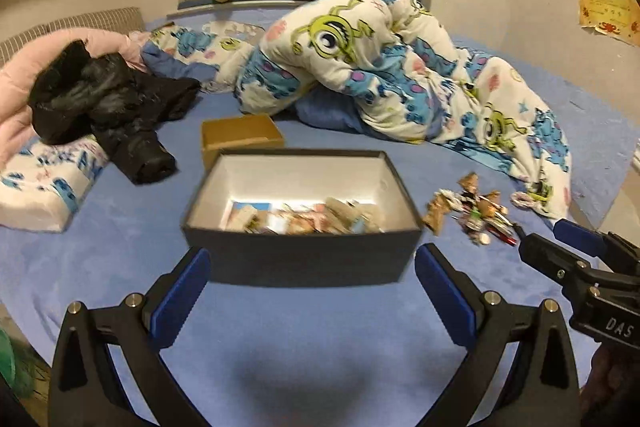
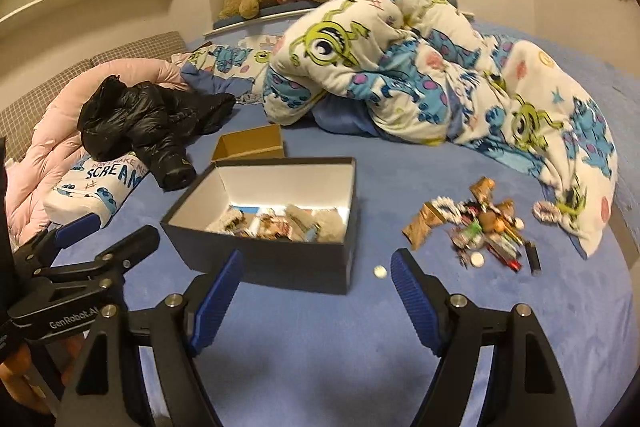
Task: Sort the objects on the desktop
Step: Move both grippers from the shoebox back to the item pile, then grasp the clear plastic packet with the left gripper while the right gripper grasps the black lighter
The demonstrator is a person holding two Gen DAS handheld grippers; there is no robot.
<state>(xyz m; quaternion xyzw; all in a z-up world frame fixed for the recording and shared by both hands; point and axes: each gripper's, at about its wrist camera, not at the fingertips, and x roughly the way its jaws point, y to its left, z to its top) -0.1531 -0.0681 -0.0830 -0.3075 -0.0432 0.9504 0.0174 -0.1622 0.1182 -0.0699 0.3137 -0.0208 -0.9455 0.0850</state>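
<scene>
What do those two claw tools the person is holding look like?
Both are alike: the left gripper and right gripper have black forked frames with silver bolts and ribbed blue pads on the jaws. White lettering marks the black bodies. No cables show.

- A dark open box (image 2: 272, 255) with white inner walls is sitting upright on the blue bed, holding a blurred jumble of small items (image 2: 288, 225).
- A loose pile of small objects (image 2: 484, 231) is lying at the box's 3 o'clock, apart from it.
- A small white disc (image 2: 380, 271) is lying between them, near the box's corner.
</scene>
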